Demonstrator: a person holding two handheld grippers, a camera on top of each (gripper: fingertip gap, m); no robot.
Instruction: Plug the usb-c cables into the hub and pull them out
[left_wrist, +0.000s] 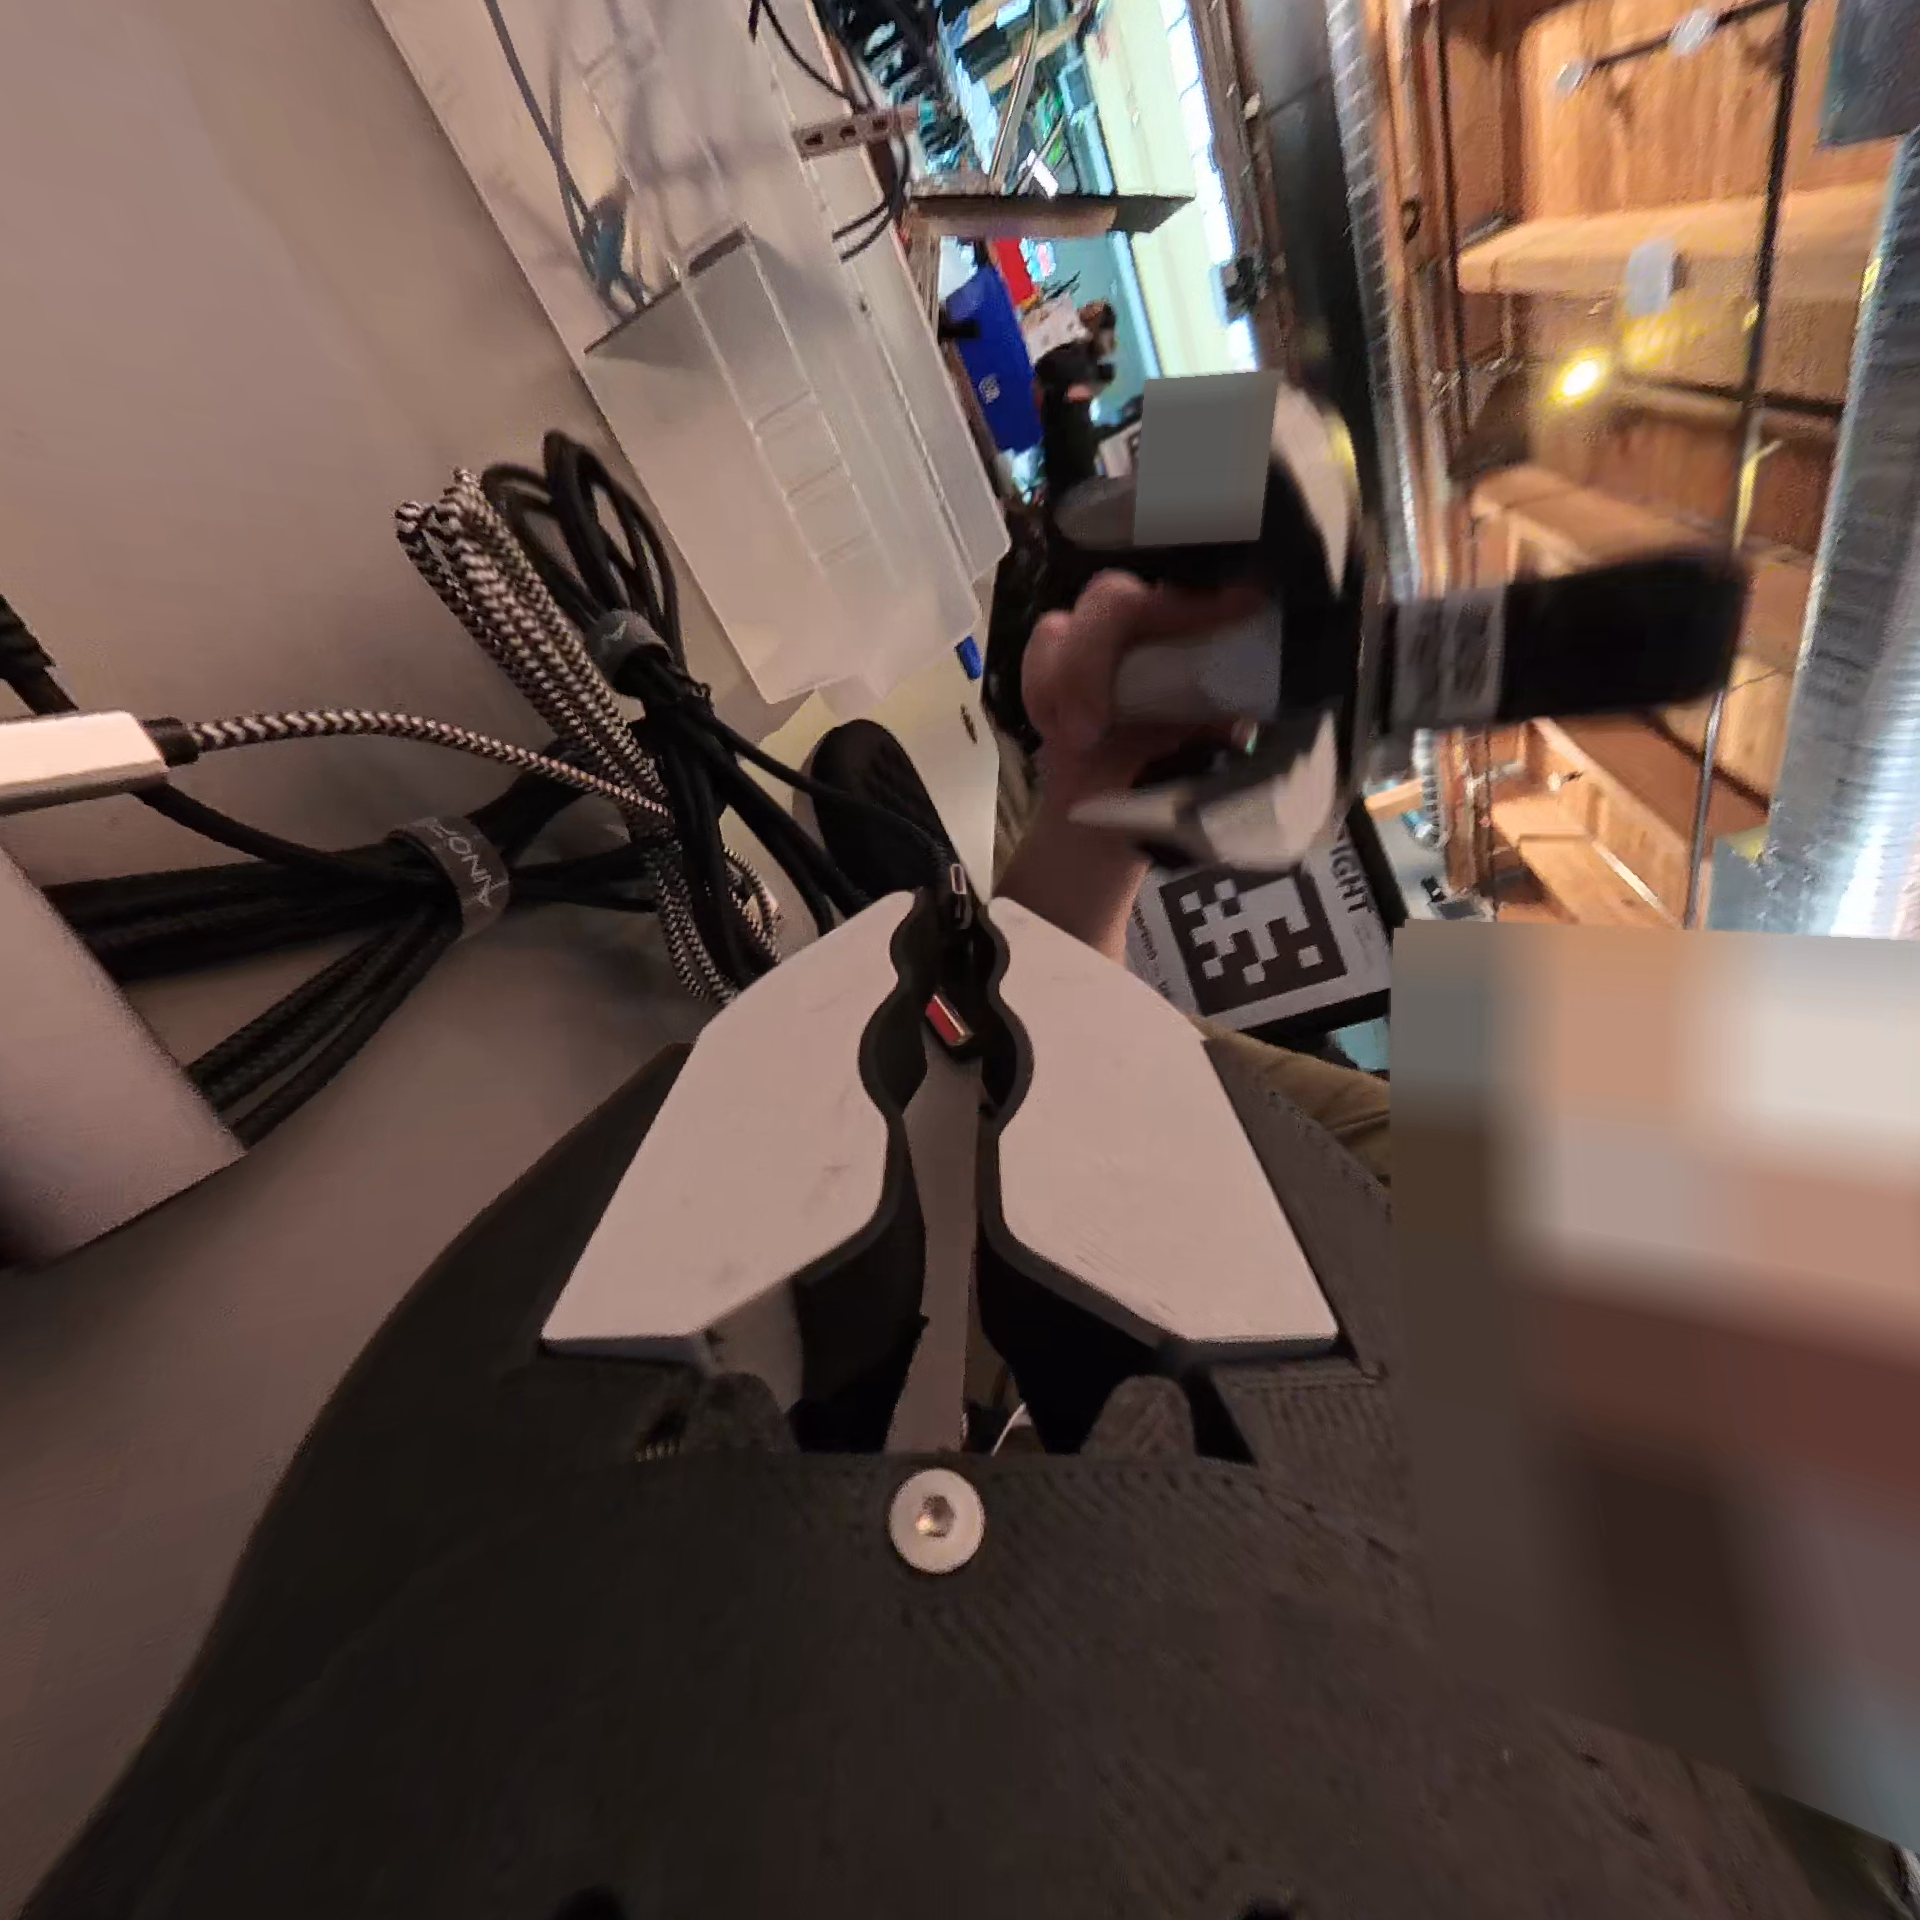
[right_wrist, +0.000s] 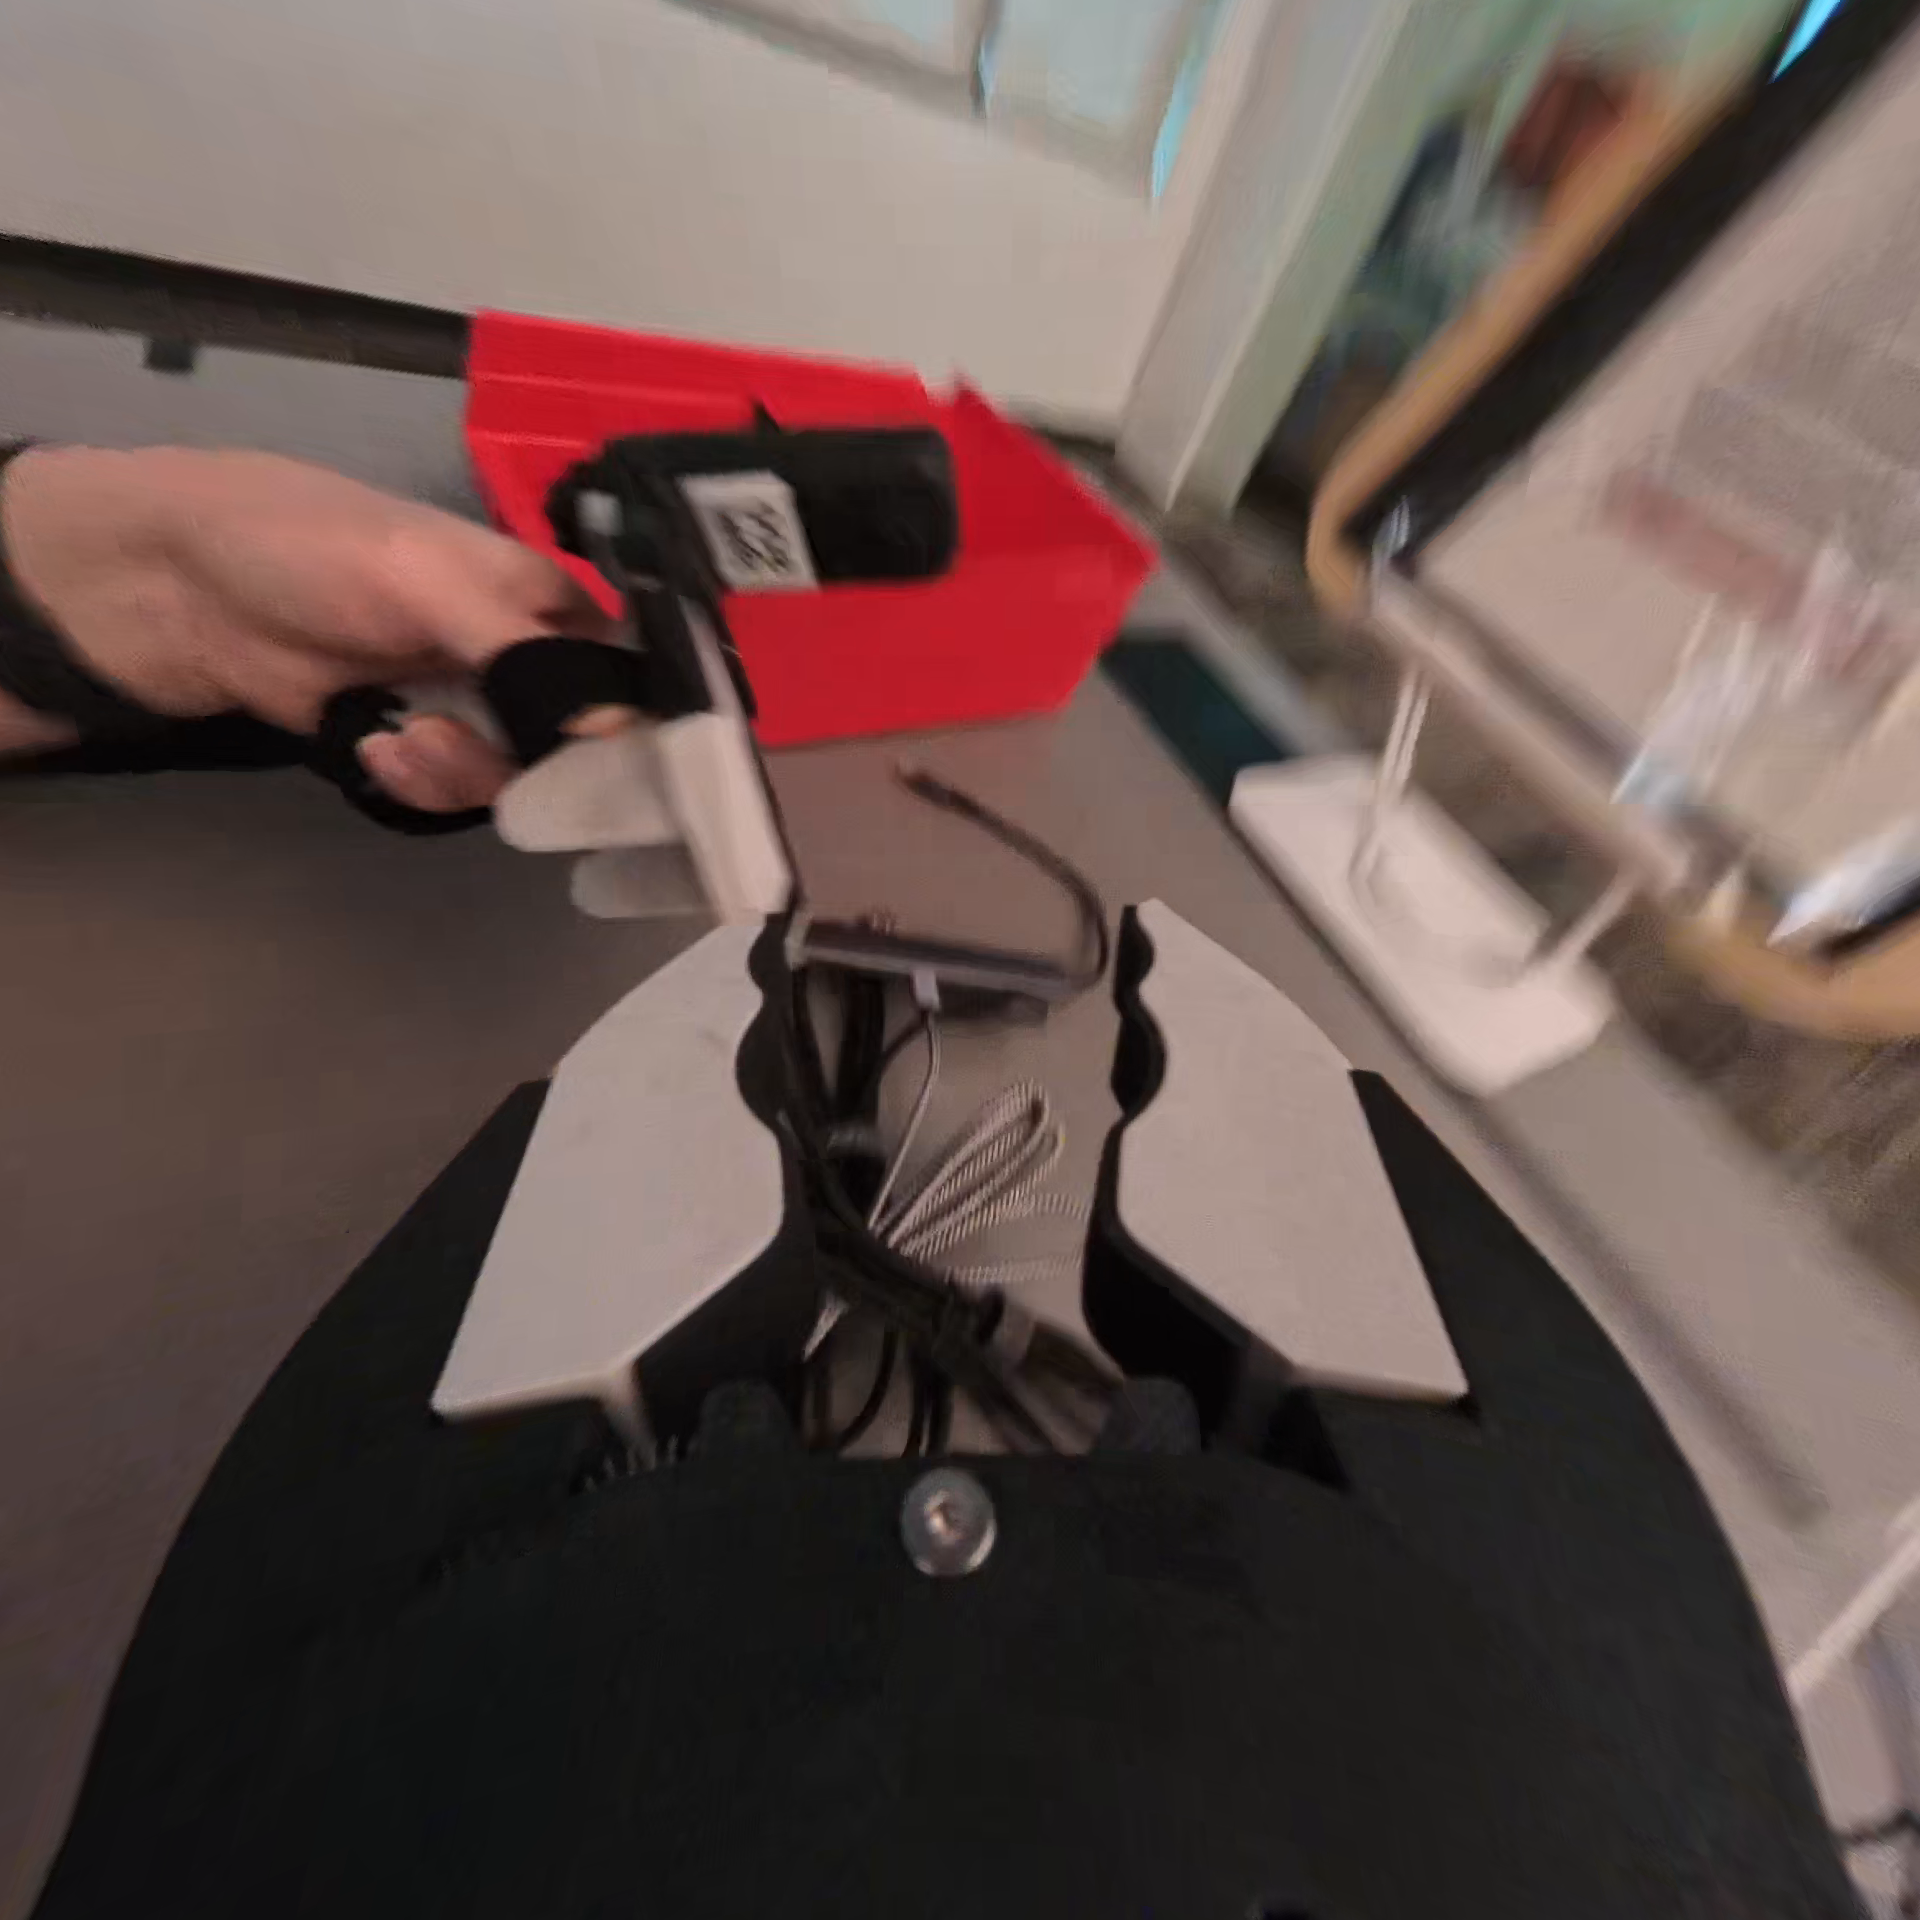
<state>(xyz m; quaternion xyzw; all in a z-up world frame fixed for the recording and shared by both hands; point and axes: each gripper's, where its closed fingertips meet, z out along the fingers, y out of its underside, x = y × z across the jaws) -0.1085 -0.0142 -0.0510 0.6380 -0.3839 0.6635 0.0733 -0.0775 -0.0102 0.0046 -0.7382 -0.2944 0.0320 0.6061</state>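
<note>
My left gripper (left_wrist: 951, 914) is shut on the plug end of a black USB-C cable (left_wrist: 961, 888), whose metal tip pokes out past the fingertips. The grey hub (left_wrist: 83, 1060) lies at the left edge, beside bundled black cables (left_wrist: 343, 883) and a black-and-white braided cable (left_wrist: 499, 582) with a silver plug (left_wrist: 73, 758). In the right wrist view my right gripper (right_wrist: 951, 925) is open and empty, above the cable bundle (right_wrist: 935, 1226) and short of the hub (right_wrist: 925, 961). The left gripper (right_wrist: 686, 831), held by a hand, is just left of the hub with the black cable (right_wrist: 784, 997) hanging from it.
A red bin (right_wrist: 831, 582) stands behind the hub. A white stand (right_wrist: 1423, 935) is to the right. Clear plastic bins (left_wrist: 810, 436) line the table's far side. The right gripper (left_wrist: 1195, 821) shows blurred in the left wrist view, above a black-and-white marker card (left_wrist: 1257, 935).
</note>
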